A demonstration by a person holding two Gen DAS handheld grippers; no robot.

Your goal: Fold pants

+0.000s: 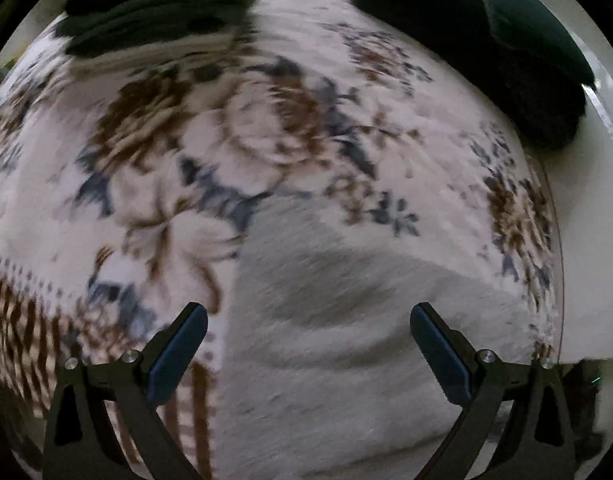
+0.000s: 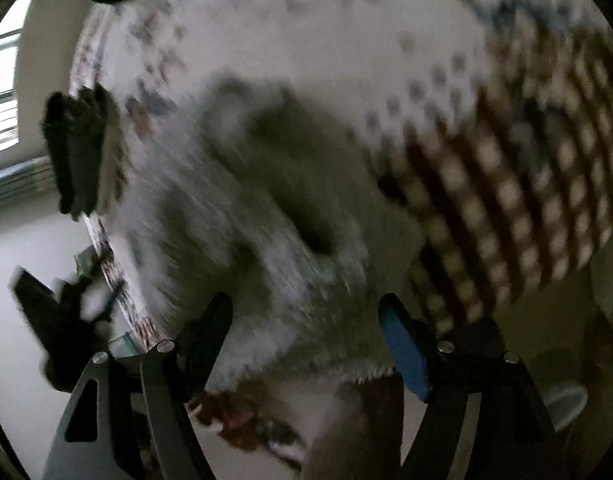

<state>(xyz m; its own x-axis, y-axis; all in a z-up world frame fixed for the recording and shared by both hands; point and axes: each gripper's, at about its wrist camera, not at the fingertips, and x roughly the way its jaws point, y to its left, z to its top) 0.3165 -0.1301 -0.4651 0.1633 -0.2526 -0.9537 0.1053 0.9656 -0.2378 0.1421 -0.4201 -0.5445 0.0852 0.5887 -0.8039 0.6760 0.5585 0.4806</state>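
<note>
We see light grey, fuzzy fabric pants [image 1: 346, 340], rumpled with shadowed folds, lying on the floral blanket [image 1: 186, 140], one hem [image 2: 346, 376] reaching its near edge.

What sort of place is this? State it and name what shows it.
Probably a bedroom at home: a floral blanket covers what looks like a bed, light grey pants lie on it beside dark folded clothes, and a window shows at the side.
</note>
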